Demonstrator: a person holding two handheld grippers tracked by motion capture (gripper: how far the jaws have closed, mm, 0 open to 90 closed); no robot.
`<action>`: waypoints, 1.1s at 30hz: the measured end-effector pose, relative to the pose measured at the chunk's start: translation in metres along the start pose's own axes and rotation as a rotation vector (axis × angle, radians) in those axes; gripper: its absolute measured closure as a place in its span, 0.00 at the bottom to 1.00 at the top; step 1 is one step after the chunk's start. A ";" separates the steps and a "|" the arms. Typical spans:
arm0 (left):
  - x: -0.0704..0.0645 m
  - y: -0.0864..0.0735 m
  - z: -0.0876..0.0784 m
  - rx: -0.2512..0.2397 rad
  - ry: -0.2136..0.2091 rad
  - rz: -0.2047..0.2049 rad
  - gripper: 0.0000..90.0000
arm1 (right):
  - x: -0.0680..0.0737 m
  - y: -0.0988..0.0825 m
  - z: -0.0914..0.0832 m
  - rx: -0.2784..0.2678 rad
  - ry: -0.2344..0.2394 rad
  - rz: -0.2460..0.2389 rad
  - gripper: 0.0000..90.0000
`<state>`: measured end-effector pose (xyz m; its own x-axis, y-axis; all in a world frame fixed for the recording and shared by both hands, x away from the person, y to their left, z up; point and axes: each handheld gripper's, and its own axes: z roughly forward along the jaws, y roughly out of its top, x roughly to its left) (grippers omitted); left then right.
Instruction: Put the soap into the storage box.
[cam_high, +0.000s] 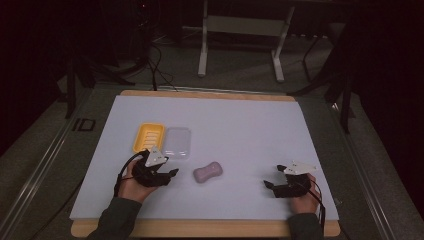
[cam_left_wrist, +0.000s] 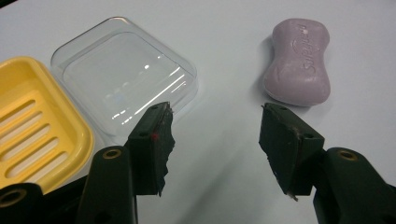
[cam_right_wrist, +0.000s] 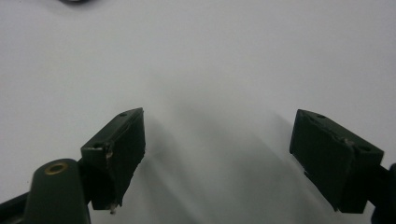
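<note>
Near the front edge of the table (cam_high: 250, 125), left of its middle, a lilac soap bar (cam_high: 208, 172) lies flat on the pale mat, waisted like a peanut, with its long axis running from the front-left toward the back-right. The left gripper (cam_high: 171, 175) sits just to the bar's left, jaws spread wide and holding nothing; in the left gripper view the soap bar (cam_left_wrist: 297, 61) lies ahead and off to the right of the gap between the jaws, close to the right-hand jaw's tip but apart from it. So the bar is not yet centred for a grasp, and the gripper would need to swing right before closing, probably across the narrow waist.

Beyond the left gripper, toward the back-left, a yellow slatted soap dish (cam_high: 148, 136) and a clear plastic lid (cam_high: 177, 142) lie side by side, touching or very nearly so; the dim light makes it hard to say which.

The right gripper (cam_high: 270, 186) rests near the front-right corner, well apart from the bar, its jaws likewise released over bare mat. The left hand (cam_high: 134, 187) is plainly the nearer one for picking up the soap.
</note>
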<state>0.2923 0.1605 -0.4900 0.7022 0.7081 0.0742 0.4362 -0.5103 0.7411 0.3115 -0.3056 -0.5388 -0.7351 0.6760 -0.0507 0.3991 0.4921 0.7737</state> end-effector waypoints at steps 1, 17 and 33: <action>0.000 0.001 0.000 0.003 -0.004 0.000 0.49 | 0.000 0.000 0.000 0.001 0.000 0.000 0.20; -0.005 0.006 0.011 0.062 -0.036 0.022 0.49 | 0.001 0.000 0.000 0.005 -0.004 -0.011 0.20; -0.009 0.020 0.019 0.123 -0.037 0.086 0.48 | 0.002 0.000 0.000 0.005 -0.005 -0.011 0.20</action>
<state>0.3054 0.1344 -0.4883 0.7591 0.6420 0.1073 0.4380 -0.6258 0.6454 0.3102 -0.3042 -0.5389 -0.7369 0.6732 -0.0621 0.3939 0.5022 0.7698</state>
